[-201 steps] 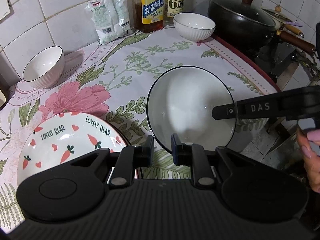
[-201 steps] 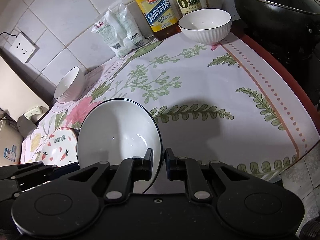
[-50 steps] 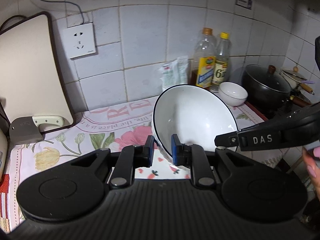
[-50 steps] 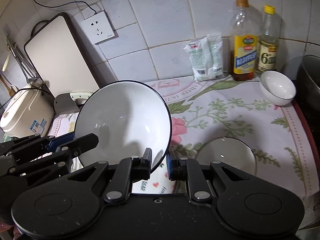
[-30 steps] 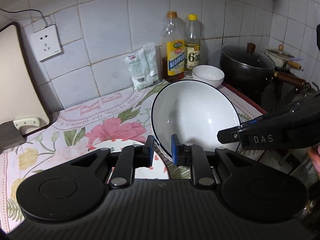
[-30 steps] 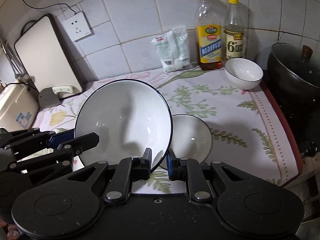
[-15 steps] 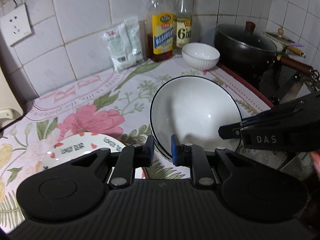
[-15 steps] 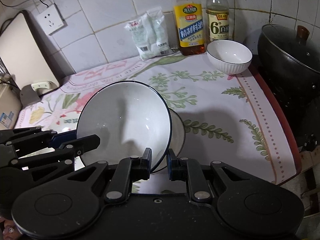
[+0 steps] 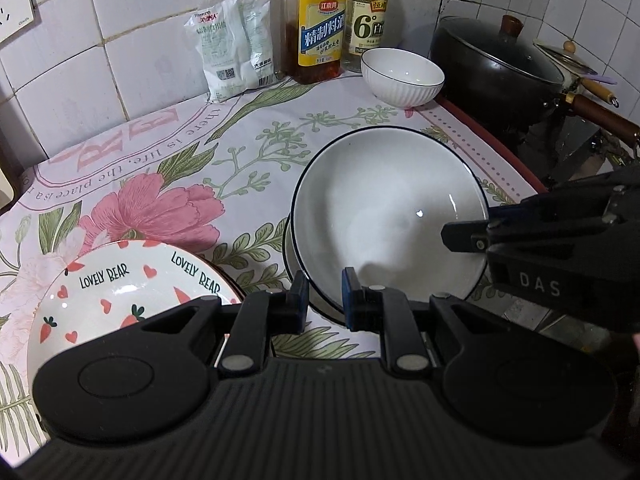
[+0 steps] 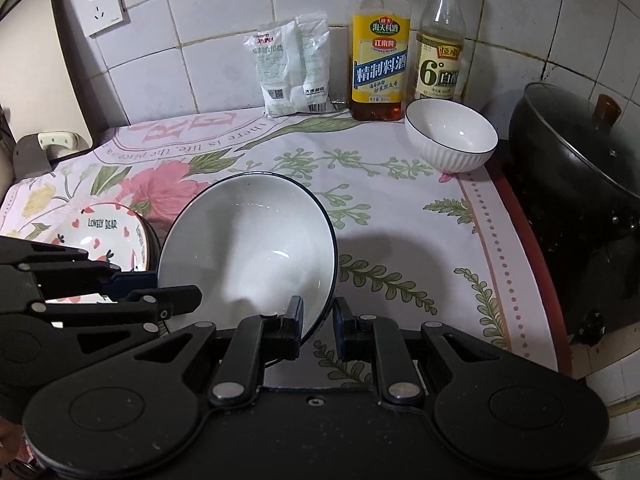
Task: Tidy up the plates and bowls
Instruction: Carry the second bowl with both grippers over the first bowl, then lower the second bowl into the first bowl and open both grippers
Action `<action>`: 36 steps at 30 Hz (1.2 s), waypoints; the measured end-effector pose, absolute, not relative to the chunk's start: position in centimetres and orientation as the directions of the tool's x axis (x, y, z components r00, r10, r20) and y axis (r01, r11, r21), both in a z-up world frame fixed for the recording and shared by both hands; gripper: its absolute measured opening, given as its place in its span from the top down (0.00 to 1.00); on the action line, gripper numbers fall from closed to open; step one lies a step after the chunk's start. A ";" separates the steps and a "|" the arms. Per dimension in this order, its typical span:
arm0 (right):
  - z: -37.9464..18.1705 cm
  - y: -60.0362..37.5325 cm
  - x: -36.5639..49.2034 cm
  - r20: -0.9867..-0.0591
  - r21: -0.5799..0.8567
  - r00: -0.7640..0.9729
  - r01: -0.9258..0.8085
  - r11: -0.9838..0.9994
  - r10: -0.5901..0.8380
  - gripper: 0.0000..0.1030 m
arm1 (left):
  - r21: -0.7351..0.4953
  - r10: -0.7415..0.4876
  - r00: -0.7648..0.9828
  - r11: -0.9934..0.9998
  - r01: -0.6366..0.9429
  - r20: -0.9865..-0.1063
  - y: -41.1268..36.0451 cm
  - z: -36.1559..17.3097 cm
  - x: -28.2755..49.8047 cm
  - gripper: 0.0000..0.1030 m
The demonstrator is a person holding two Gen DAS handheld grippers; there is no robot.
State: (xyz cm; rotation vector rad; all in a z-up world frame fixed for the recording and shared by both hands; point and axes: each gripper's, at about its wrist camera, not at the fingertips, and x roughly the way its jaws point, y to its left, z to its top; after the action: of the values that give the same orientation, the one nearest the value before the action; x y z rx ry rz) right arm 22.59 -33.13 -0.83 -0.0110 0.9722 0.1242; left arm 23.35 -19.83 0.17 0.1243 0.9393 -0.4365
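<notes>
Left wrist view looks down on a worktop [image 9: 460,120] under a floral cloth, where the left tongs [image 9: 325,294] are pinched on the near rim of a large white bowl with a dark rim [image 9: 390,220]. Right tongs [image 9: 476,236] reach in from the right edge of that view and clamp the bowl's right rim, so both pairs grip the same bowl with only its rim between their tips. It is tilted, and a second white dish [image 9: 289,256] shows as a thin edge beneath its left side; whether the two touch is not clear. Left of them, near the front, sits a carrot-and-heart plate lettered LOVELY BEAR [image 9: 120,292]. Far back by the tiled wall stand a small ribbed white bowl [image 9: 402,76], two bottles [image 9: 322,24] and a white packet [image 9: 232,44], with a black lidded pot [image 9: 496,68] to the right.

From the right wrist view the right tongs [image 10: 318,322] bite the large bowl [image 10: 248,248] at its near rim, the left tongs [image 10: 160,296] hold it at its left rim, and the small ribbed bowl [image 10: 450,140] stands well apart at the far right of the cloth
</notes>
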 end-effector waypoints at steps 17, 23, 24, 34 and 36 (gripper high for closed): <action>-0.5 -33.5 20.3 -0.730 0.072 0.657 -0.198 0.978 0.187 0.64 | -0.109 -0.348 0.506 0.890 0.443 -0.789 -19.3 0.9 22.4 0.64; 2.1 -33.6 17.4 -0.651 0.044 0.725 -0.258 0.965 0.223 0.53 | -0.076 -0.358 0.533 0.875 0.478 -0.766 -19.3 3.1 20.2 0.50; 2.5 -33.6 17.1 -0.641 0.048 0.732 -0.263 0.964 0.232 0.51 | -0.063 -0.357 0.545 0.873 0.483 -0.759 -19.3 3.6 19.7 0.47; 5.8 -34.0 13.4 -0.545 -0.038 0.802 -0.316 0.948 0.245 0.31 | 0.012 -0.366 0.606 0.849 0.528 -0.707 -19.3 7.2 16.3 0.36; 6.1 -34.3 13.1 -0.528 -0.050 0.812 -0.321 0.946 0.248 0.30 | 0.024 -0.367 0.614 0.846 0.532 -0.699 -19.5 7.7 16.1 0.32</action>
State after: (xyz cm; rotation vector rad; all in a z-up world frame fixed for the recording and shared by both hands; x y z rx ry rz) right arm 13.05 -34.35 6.09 -0.1392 0.5437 0.3045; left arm 16.06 -19.53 7.66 0.2390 0.7467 -0.5236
